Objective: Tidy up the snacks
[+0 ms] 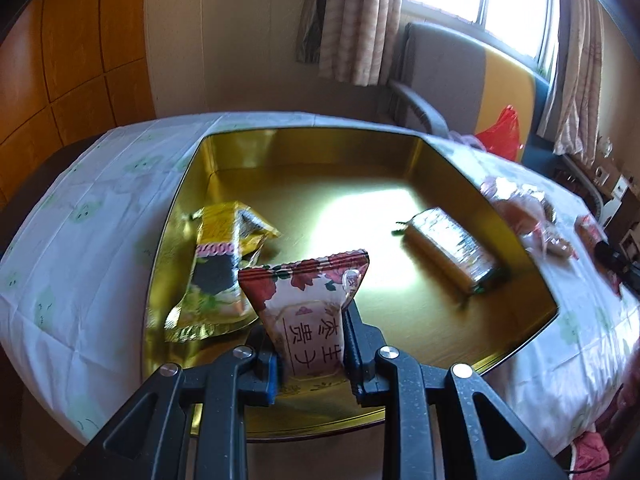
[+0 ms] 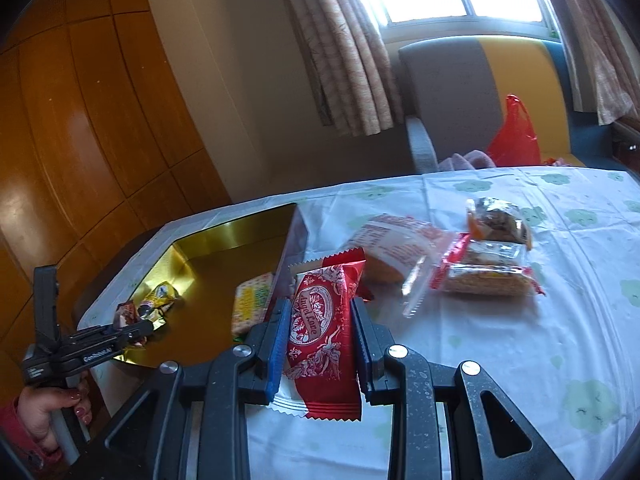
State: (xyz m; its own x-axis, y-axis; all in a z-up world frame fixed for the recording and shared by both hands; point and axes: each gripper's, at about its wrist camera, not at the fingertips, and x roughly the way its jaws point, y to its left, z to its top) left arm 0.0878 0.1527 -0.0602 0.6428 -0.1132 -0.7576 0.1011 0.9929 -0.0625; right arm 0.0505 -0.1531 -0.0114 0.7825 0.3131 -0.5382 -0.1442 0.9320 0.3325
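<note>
The left gripper [image 1: 310, 328] is clamping its two fingers tightly on a white snack packet with red roses [image 1: 306, 300], holding it upright above the near part of a gold tin box [image 1: 400, 152]. Inside that box, a yellow snack bag [image 1: 218, 264] is lying at the left, just behind the held packet, and a long clear-wrapped biscuit bar [image 1: 450, 254] is lying at the right, well apart from it. The right gripper [image 2: 320, 332] is pinching shut on a red patterned snack packet [image 2: 322, 332], holding it above a white tablecloth with pale green shapes [image 2: 500, 340], just right of the box's edge. Beyond it, several clear-wrapped snacks [image 2: 486, 256] are lying together on the cloth. At lower left of the right wrist view, a person's hand [image 2: 48, 408] is gripping the left gripper's handle.
</note>
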